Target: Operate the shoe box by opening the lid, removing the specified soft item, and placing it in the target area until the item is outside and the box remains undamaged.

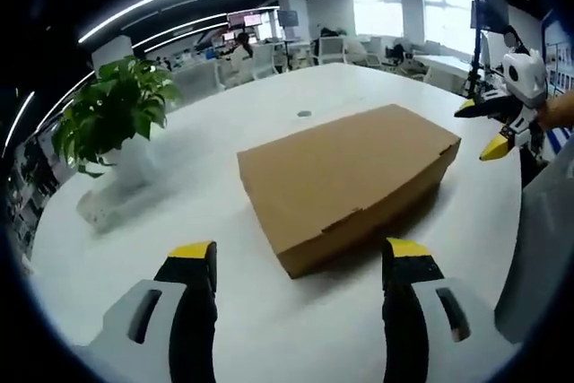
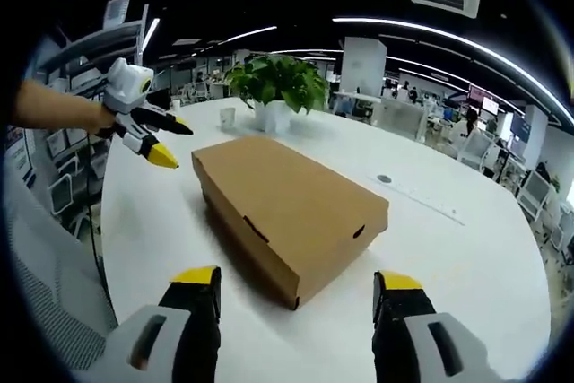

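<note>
A closed brown cardboard shoe box (image 1: 345,181) lies flat on the white table (image 1: 269,105), its lid down. My left gripper (image 1: 300,262) hovers open just in front of the box's near corner, touching nothing. In the right gripper view the same shoe box (image 2: 287,208) lies lengthwise ahead, and my right gripper (image 2: 296,289) stands open short of its near end. The right gripper (image 1: 489,127) shows at the far right of the left gripper view, beside the box, jaws apart. The left gripper (image 2: 161,141) appears at upper left of the right gripper view, held by a hand.
A potted green plant (image 1: 117,118) in a white pot stands on the table left of the box; the same plant (image 2: 278,87) sits beyond it in the right gripper view, next to a small white cup (image 2: 227,117). A person's grey sleeve (image 1: 538,248) is at the right.
</note>
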The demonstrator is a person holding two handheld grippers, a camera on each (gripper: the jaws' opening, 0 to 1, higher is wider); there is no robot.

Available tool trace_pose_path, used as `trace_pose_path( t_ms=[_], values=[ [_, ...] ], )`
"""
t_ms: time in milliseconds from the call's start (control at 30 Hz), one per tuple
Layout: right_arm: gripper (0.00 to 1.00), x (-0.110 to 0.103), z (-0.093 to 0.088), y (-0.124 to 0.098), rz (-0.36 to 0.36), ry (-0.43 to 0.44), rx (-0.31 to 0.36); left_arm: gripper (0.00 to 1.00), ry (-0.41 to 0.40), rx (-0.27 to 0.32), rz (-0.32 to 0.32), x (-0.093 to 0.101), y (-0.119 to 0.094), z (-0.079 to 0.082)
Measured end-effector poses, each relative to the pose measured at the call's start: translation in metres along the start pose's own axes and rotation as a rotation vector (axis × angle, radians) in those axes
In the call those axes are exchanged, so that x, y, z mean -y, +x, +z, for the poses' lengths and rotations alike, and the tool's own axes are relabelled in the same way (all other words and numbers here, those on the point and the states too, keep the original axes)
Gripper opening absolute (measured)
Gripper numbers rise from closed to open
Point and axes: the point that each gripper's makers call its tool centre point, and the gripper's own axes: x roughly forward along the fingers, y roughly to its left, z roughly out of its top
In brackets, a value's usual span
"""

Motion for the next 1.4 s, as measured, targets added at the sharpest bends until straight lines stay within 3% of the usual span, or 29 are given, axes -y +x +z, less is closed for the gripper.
trace_pose_path(
  t_ms=[767,900,1000,1400],
  values=[
    [0.43,0.002,0.000,0.032,-0.021,0.052,-0.010,0.54,0.015,-0.016,-0.050,0.001,0.025,-0.001],
    [0.38,0.002,0.000,0.033,-0.023,0.049,-0.016,0.45,0.022,-0.011,-0.064,0.007,0.030,0.001],
    [0.37,-0.001,0.000,0.034,-0.018,0.035,-0.026,0.48,0.054,-0.023,-0.054,0.008,0.033,0.000],
    [0.37,0.001,-0.001,0.034,-0.016,0.057,-0.023,0.47,0.025,-0.040,-0.051,0.009,0.032,-0.006]
  ],
)
